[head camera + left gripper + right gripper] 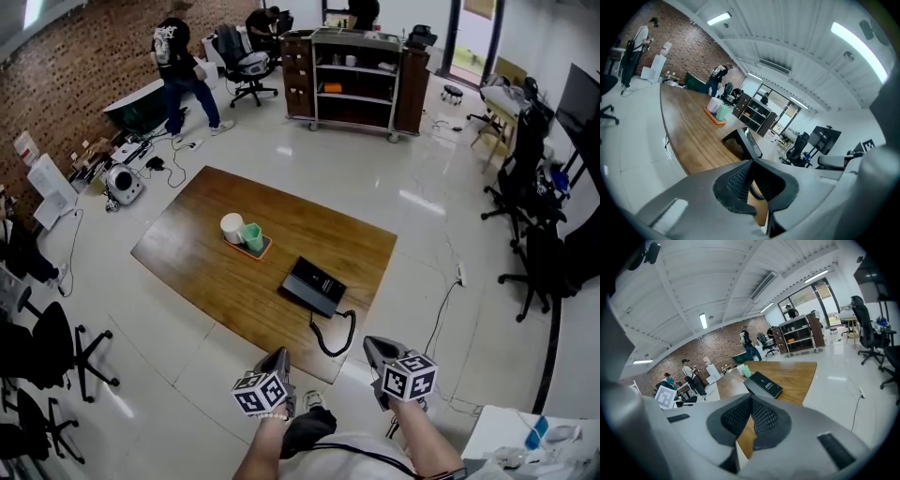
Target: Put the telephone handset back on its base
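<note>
Hand-held left gripper (279, 356) closed, white cup (232, 227), green cup (252, 236) on tray (262, 251)

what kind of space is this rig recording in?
Looks like an open-plan office or lab floor: rolling office chairs, a wheeled shelf cart at the back, a brick wall on one side, and a wooden table carrying a desk telephone.

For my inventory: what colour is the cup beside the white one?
Green cup; head view shows best.
</note>
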A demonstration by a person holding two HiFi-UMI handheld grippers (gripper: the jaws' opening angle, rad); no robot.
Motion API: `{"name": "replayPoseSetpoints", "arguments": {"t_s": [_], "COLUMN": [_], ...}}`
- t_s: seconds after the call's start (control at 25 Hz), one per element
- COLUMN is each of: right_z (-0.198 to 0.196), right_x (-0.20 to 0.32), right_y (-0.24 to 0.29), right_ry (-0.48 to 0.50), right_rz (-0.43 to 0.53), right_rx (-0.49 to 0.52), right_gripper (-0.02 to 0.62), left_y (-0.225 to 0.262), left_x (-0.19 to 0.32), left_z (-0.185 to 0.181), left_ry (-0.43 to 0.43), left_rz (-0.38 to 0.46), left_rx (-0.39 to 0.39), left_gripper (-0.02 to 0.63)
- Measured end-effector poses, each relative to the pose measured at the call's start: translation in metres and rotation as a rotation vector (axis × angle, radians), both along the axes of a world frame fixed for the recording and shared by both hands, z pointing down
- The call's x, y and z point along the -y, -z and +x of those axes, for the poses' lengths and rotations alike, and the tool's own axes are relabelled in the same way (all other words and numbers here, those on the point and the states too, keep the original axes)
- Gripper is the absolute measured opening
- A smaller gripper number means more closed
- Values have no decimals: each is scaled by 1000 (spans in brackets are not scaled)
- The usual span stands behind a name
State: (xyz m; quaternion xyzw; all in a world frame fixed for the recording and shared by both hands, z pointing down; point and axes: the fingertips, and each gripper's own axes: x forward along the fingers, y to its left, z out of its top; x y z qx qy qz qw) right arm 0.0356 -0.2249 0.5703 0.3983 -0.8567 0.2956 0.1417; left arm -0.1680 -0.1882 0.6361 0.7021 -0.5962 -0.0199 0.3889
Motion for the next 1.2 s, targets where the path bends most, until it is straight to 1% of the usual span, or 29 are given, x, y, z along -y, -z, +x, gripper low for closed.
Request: {"name": "replayPoseSetpoints", "arguments": {"t_s": [0.08, 0.28, 0.4, 0.52, 0.64, 0.8, 0.92, 1.2], "right_z": [4, 22, 36, 49, 63, 78, 82, 73], "right_x": [-9, -43, -66, -90, -110, -134, -151, -184], "right_y": [2, -1, -1, 1, 0, 0, -1, 5], "right_ry": [11, 31, 35, 32, 23, 13, 20, 68], "right_rz": [9, 12, 14, 16, 12, 7, 11, 47], "right_rx": [9, 4, -2, 1, 1, 12, 15, 10], "right_gripper": [12, 12, 12, 12, 12, 12, 12, 12], "left_y": [10, 27, 35, 44, 51, 56, 57, 58], "left_x": [-18, -59, -80, -98, -112, -131, -144, -171], "left_z": [12, 41, 62, 81, 97, 112, 120, 131], "left_ry": [-20, -54, -63, -74, -75, -80, -82, -71], "left_rz": [-3, -20, -15, 4, 16, 26, 29, 30], "left_rx": [46, 115, 112, 134, 138, 183, 200, 180], "left_gripper": [3, 3, 3, 3, 3, 3, 3, 3]}}
